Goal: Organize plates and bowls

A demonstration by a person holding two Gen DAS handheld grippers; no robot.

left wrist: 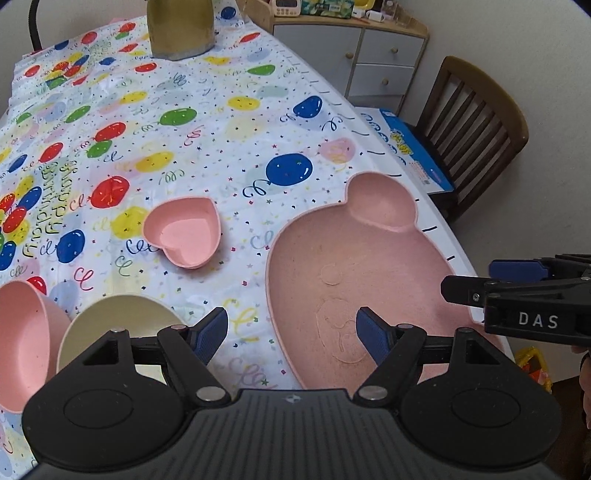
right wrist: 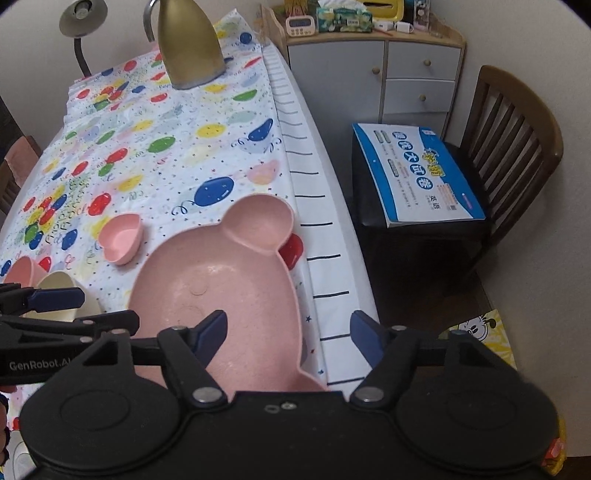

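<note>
A large pink bear-shaped plate [left wrist: 369, 258] lies at the table's near right edge; it also shows in the right wrist view [right wrist: 229, 280]. A small pink heart-shaped bowl [left wrist: 184, 232] sits left of it, seen too in the right wrist view [right wrist: 122, 238]. A pink round bowl [left wrist: 22, 339] and a cream bowl [left wrist: 110, 321] stand at the near left. My left gripper [left wrist: 291, 334] is open and empty, hovering over the plate's left rim. My right gripper [right wrist: 288, 336] is open and empty over the plate's right rim, and appears from the side in the left wrist view [left wrist: 491, 280].
The table wears a balloon-print cloth [left wrist: 184, 129]. A gold lamp base [left wrist: 181, 29] stands at the far end. A wooden chair [right wrist: 517, 147] with a blue box [right wrist: 417, 173] stands right of the table, beside a drawer cabinet [right wrist: 406, 74].
</note>
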